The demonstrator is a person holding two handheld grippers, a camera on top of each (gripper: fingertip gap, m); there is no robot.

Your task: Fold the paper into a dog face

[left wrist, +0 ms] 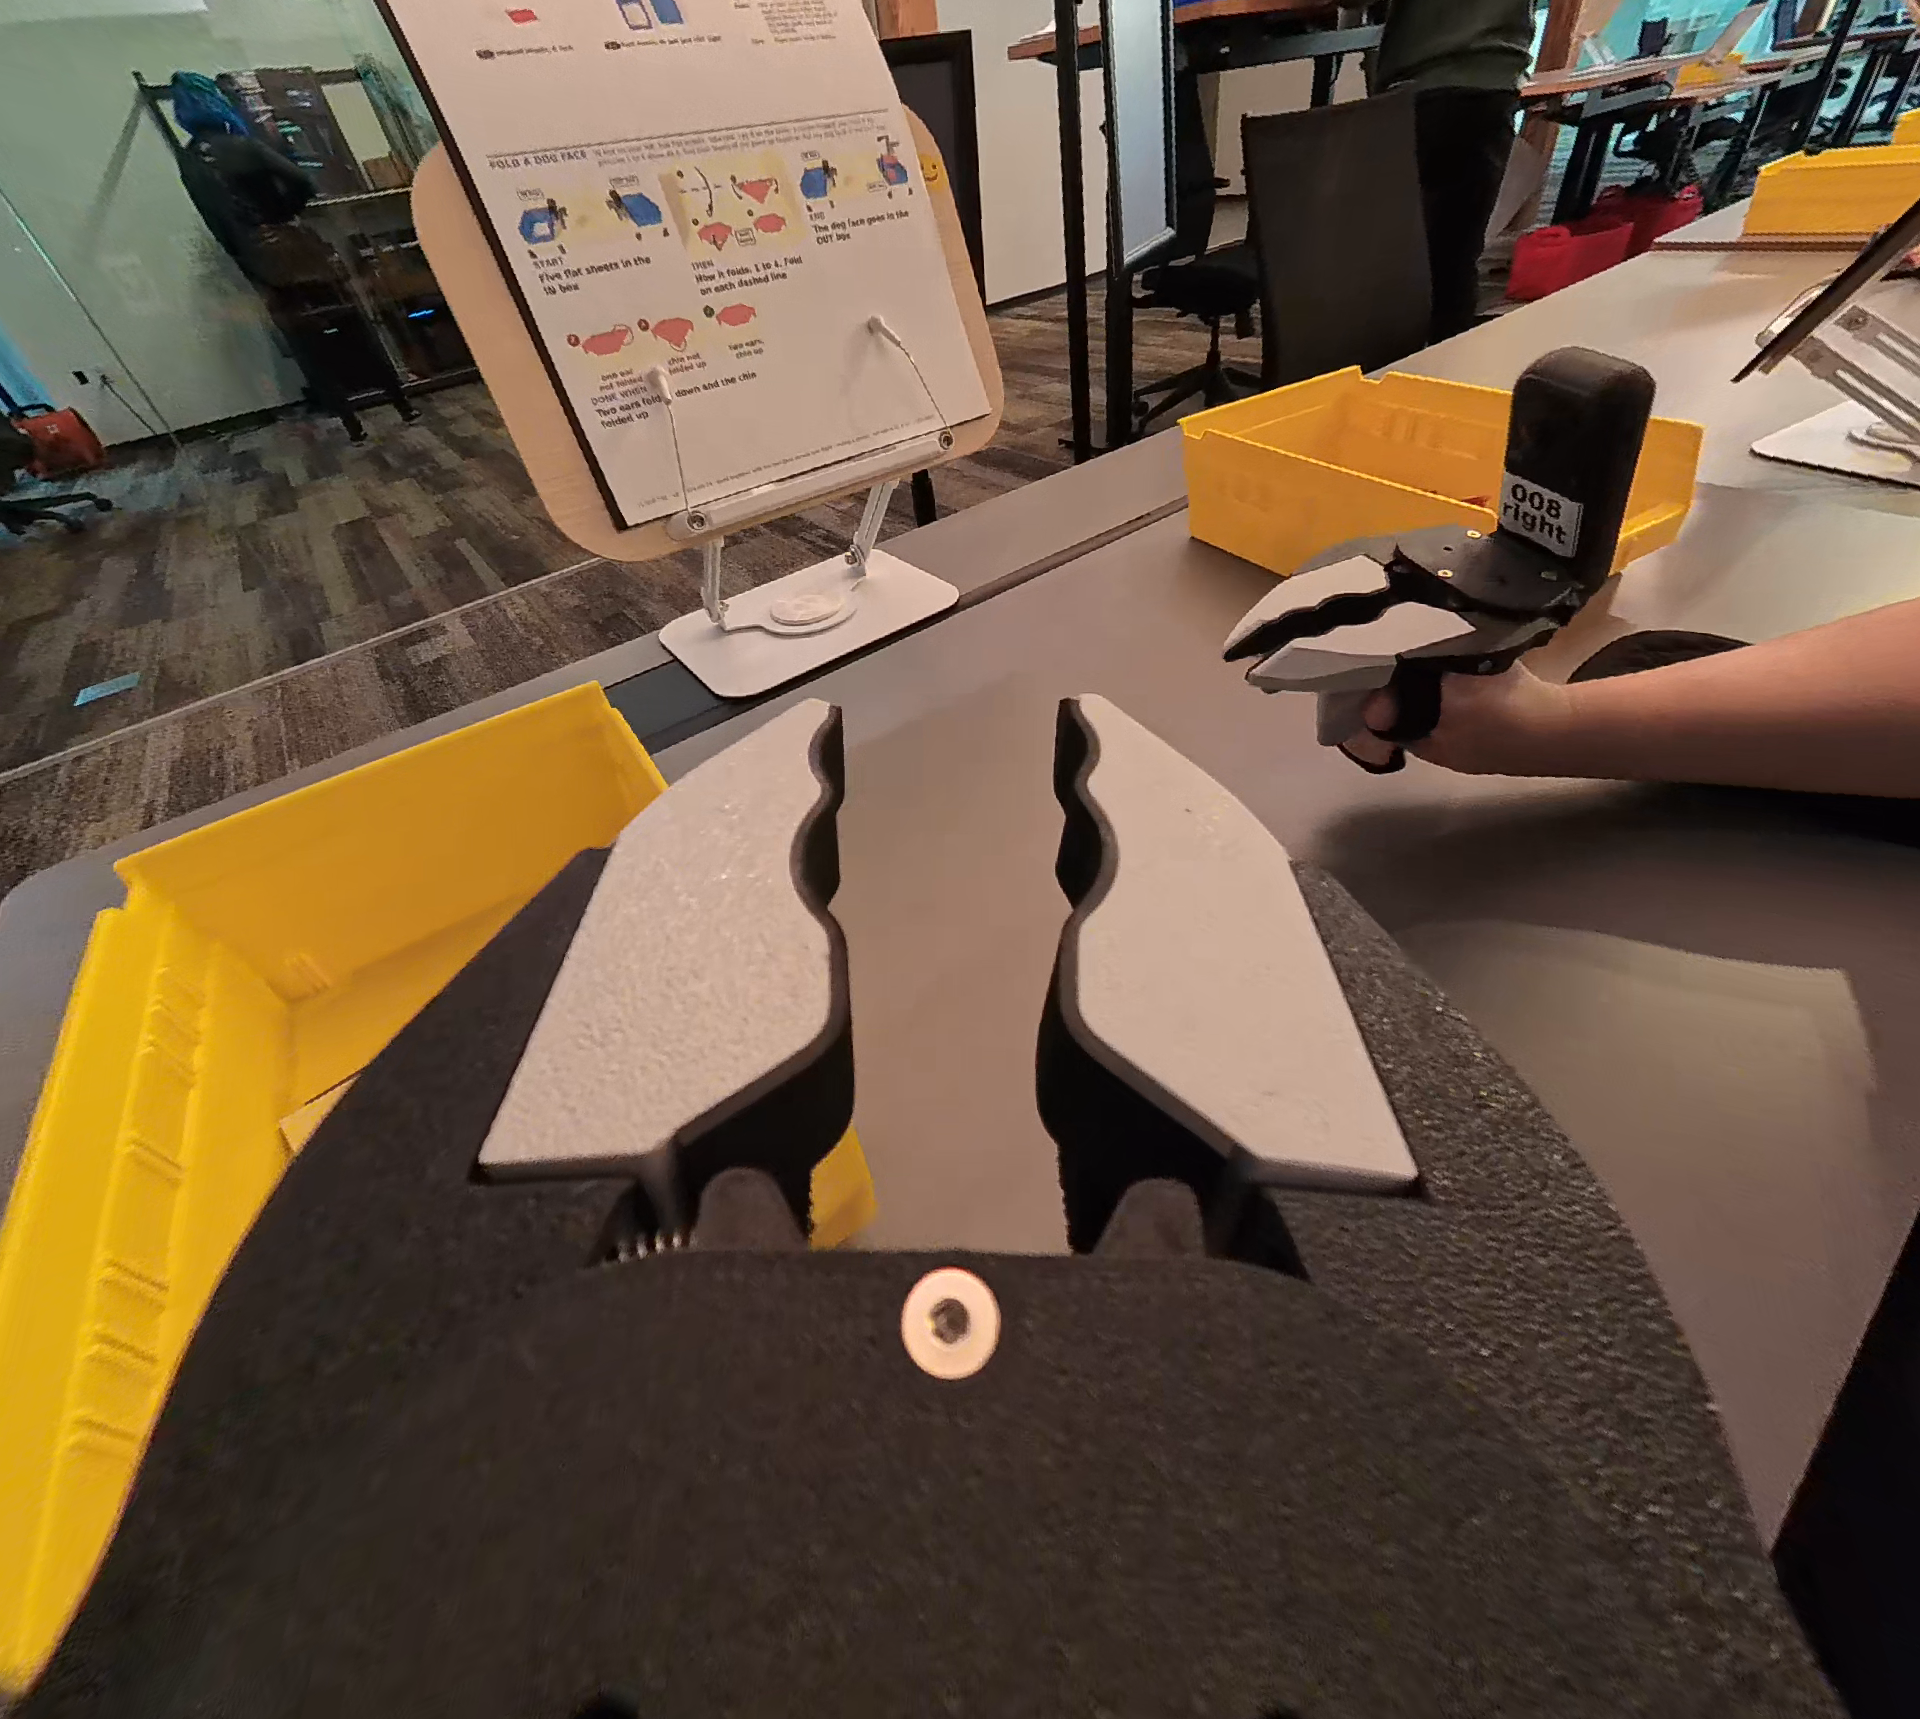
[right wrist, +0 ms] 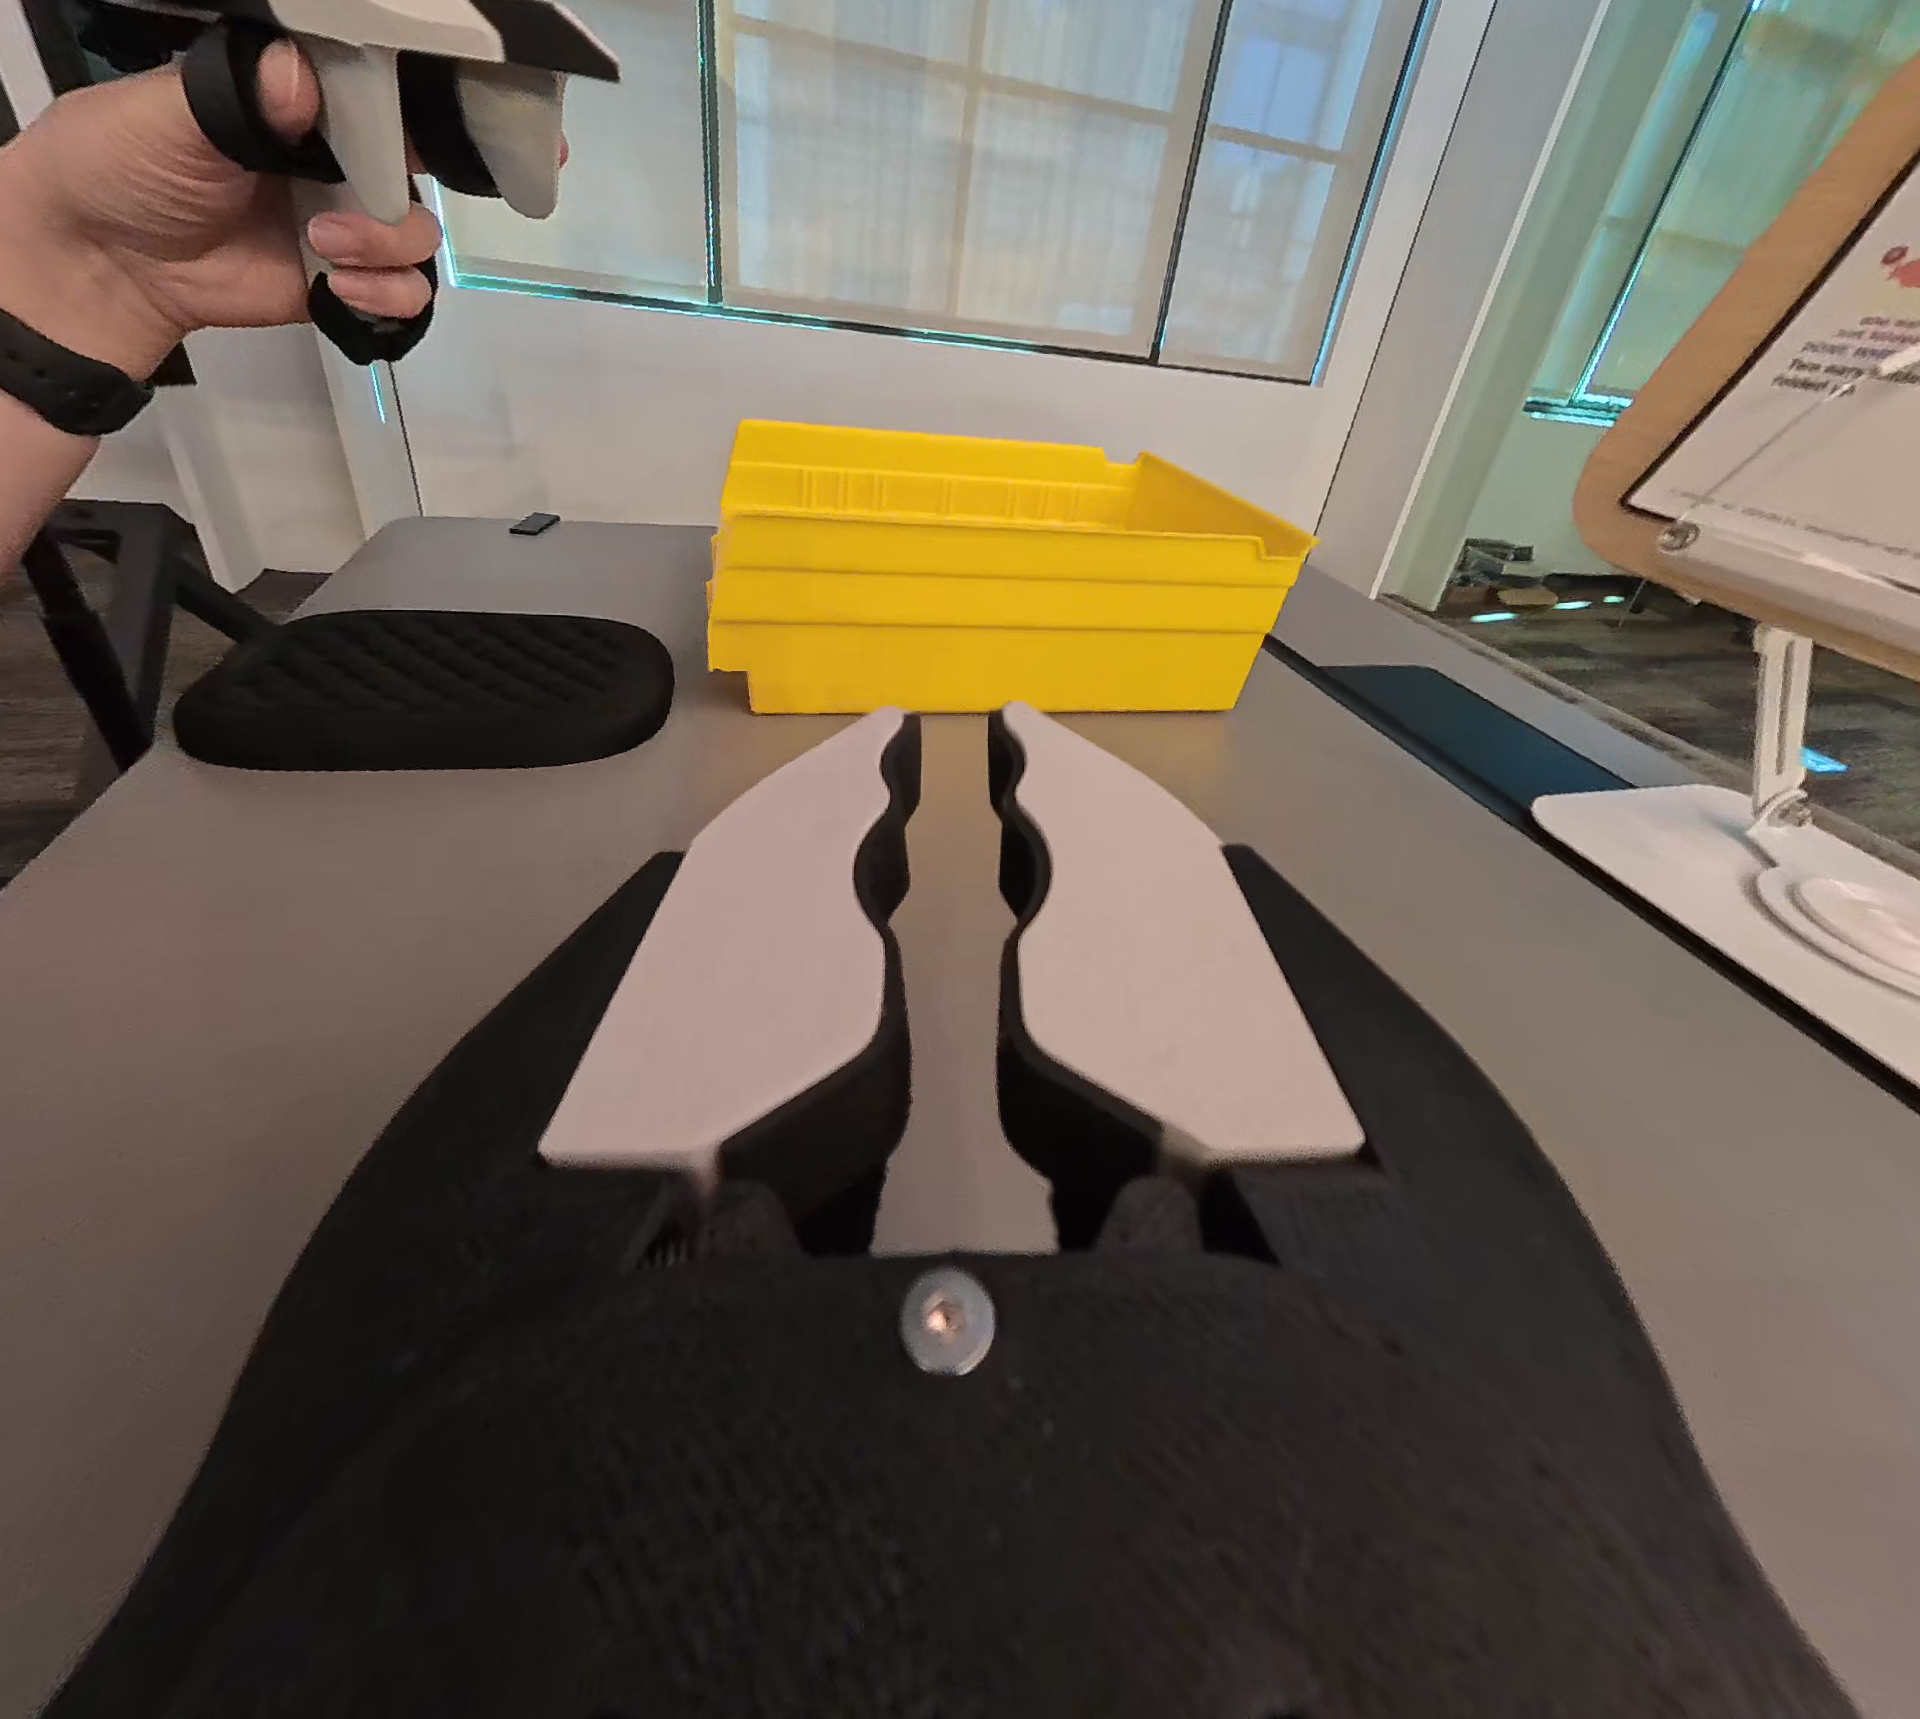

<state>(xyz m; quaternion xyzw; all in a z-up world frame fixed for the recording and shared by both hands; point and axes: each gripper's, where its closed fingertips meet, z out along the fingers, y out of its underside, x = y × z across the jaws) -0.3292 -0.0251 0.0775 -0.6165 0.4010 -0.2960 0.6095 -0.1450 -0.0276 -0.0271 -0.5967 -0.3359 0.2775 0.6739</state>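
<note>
My left gripper (left wrist: 951, 719) is open and empty. It hovers over the grey table (left wrist: 1039, 630), just right of a yellow bin (left wrist: 343, 880). A pale flat piece (left wrist: 307, 1116) lies on that bin's floor, mostly hidden by the gripper, and I cannot tell what it is. No paper lies on the table. My right gripper (right wrist: 953, 719) is empty with only a narrow gap between its fingers. It points at that same yellow bin (right wrist: 987, 630). It also shows in the left wrist view (left wrist: 1242, 656), held by a hand. The left gripper (right wrist: 582, 59) is raised at upper left.
A second yellow bin (left wrist: 1351, 454) stands at the table's far right. An instruction sheet on a white stand (left wrist: 665, 215) rises at the far table edge. A black ribbed pad (right wrist: 416, 693) lies beside the bin. A person (left wrist: 1455, 7) stands at a desk behind. The grippers' ends are close to 20 cm from one another.
</note>
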